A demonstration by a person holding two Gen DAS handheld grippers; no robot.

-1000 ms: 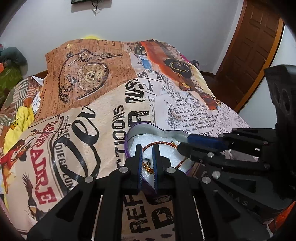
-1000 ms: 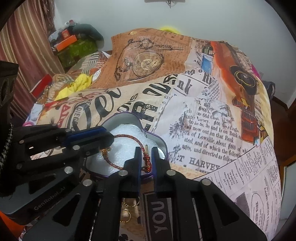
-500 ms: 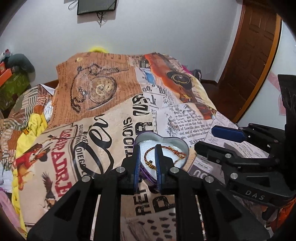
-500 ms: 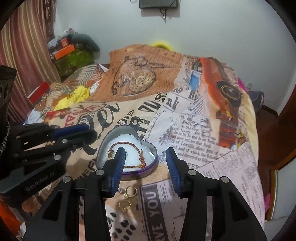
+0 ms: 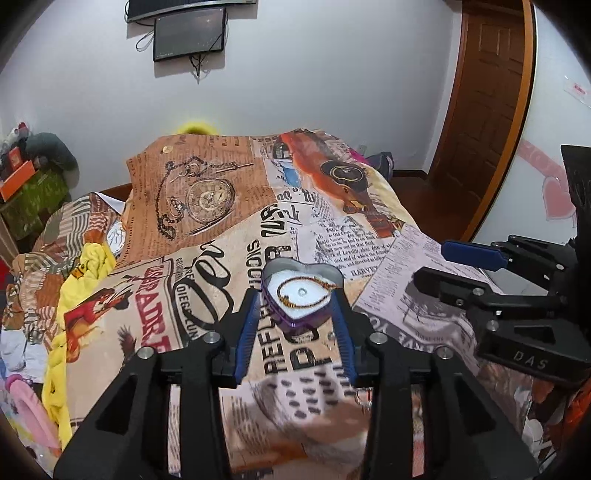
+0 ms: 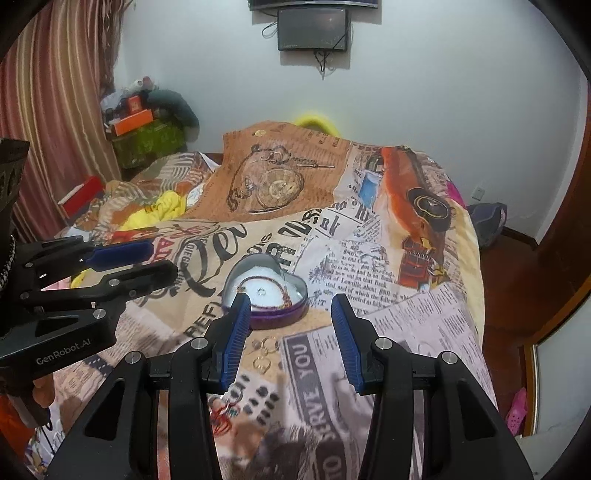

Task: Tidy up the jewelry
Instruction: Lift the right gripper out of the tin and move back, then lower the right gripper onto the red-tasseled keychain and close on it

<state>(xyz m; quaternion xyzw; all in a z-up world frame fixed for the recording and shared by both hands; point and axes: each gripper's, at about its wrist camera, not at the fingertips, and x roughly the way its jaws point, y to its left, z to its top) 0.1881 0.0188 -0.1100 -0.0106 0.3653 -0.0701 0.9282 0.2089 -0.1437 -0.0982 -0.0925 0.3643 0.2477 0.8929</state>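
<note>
Rings (image 6: 265,351) lie on the bed just in front of the heart tin (image 6: 291,315) | right gripper (image 6: 286,338) wide open, holds nothing, rings right between its fingers, nearer | left gripper (image 5: 295,336) open too, empty | bracelet (image 6: 286,295) inside tin

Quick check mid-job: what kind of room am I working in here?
Most likely a bedroom: the work surface is a bed under a newspaper-print bedspread, with a wall-mounted screen above, a striped curtain and a wooden door.
</note>
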